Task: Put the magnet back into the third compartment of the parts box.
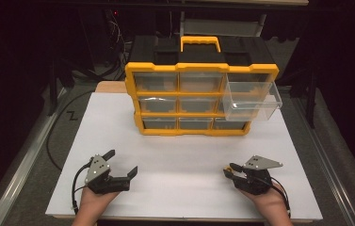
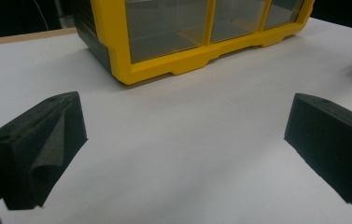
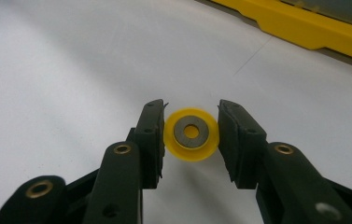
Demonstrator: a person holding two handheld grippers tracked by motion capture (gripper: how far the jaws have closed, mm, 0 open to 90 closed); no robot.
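My right gripper (image 3: 191, 135) is clamped on the small yellow plastic wheel (image 3: 192, 134), near right; my left gripper (image 1: 121, 163) gapes empty. The clear plastic drawer (image 1: 253, 100) stands pulled out, top right of the yellow organiser (image 1: 202, 69); dropping it in remains.

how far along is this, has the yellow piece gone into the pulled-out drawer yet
Not yet. Done: one clear drawer of the yellow organizer already stands pulled out at its right side, and the right gripper is shut on a small yellow disc with a grey ring at its centre. In hand: that disc, held low over the white table. Left: probably carrying it to the drawer and releasing. The left gripper rests open, holding nothing.
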